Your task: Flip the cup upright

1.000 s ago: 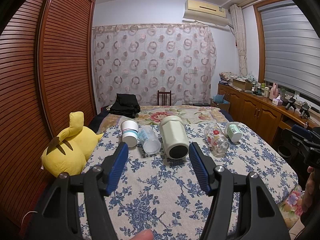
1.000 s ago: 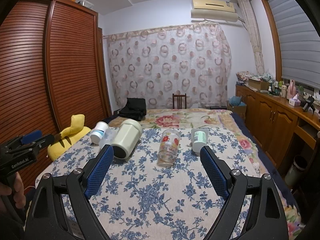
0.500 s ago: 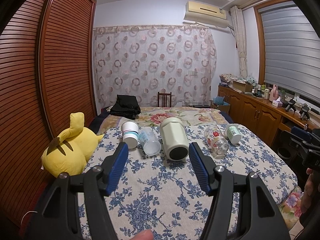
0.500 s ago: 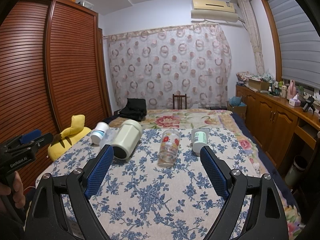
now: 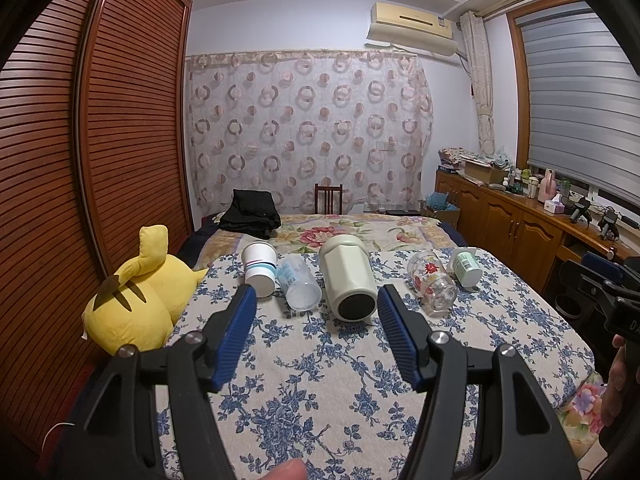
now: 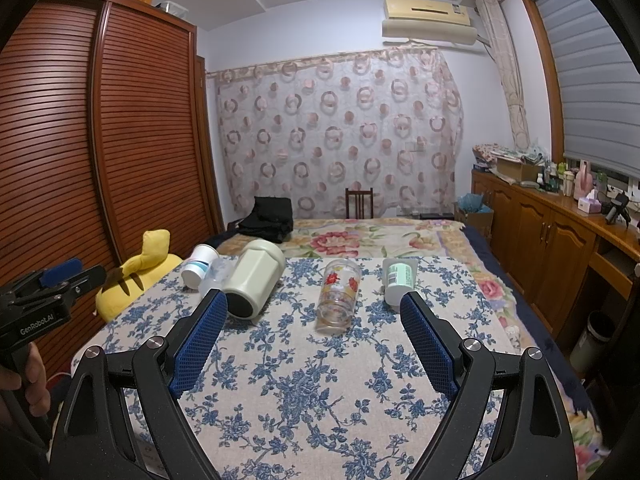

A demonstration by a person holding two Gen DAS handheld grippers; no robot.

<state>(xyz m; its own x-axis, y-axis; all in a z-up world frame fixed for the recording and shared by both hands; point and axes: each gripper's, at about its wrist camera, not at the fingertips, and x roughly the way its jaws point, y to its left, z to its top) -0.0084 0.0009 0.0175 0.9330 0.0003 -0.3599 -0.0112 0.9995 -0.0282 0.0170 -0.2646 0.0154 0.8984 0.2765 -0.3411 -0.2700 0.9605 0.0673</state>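
Five cups lie on their sides in a row on the floral cloth [image 5: 320, 380]: paper cup [image 5: 259, 268], clear plastic cup [image 5: 299, 287], cream tumbler [image 5: 349, 278], printed glass [image 6: 337, 295], green-label cup [image 6: 397, 280]. My left gripper [image 5: 316, 304] hangs short of the tumbler, fingers apart, empty. My right gripper [image 6: 312, 312] frames the glass, spread wide, touching nothing. Yellow plush [image 5: 136, 296] beside the cloth's left edge.
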